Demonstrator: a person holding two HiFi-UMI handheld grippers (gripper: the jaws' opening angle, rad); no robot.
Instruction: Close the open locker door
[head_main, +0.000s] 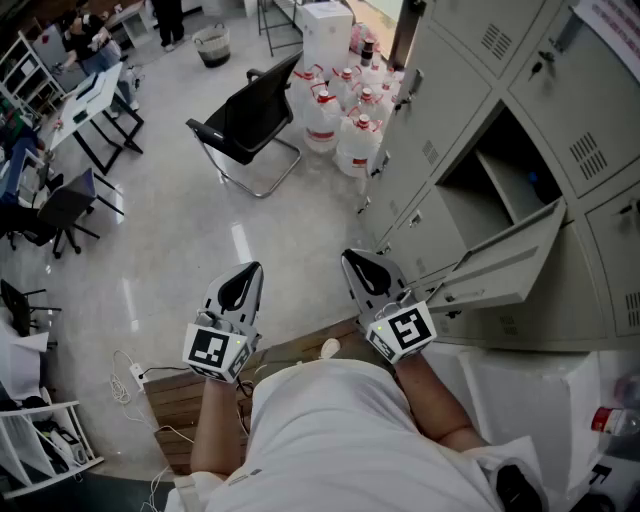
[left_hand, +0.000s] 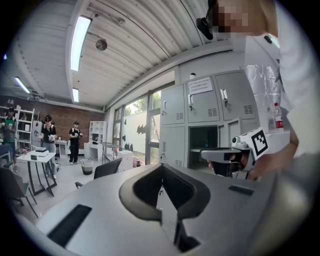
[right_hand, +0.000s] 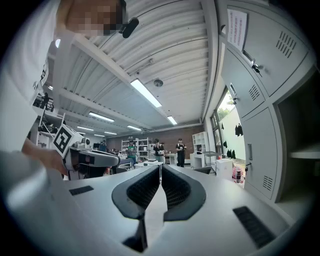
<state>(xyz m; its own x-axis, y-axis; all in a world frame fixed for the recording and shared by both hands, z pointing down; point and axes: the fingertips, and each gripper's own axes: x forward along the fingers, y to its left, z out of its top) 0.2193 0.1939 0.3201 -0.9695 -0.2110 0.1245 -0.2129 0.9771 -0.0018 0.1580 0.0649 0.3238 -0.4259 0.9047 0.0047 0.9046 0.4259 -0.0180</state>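
A bank of grey lockers (head_main: 450, 90) fills the right of the head view. One locker door (head_main: 510, 265) hangs wide open and swings out toward me, baring a dark compartment (head_main: 490, 185) with a shelf. My right gripper (head_main: 352, 256) is shut and empty, its tip a short way left of the door's free edge and not touching it. My left gripper (head_main: 252, 268) is also shut and empty, farther left over the floor. The left gripper view shows the open compartment (left_hand: 202, 145) behind the right gripper (left_hand: 225, 155). In the right gripper view the lockers (right_hand: 260, 150) stand at right.
A black chair (head_main: 250, 120) and several water jugs (head_main: 345, 110) stand on the floor beyond the grippers. A low wooden board (head_main: 185, 400) with cables lies at my feet. Desks, chairs and people (head_main: 85, 45) occupy the far left.
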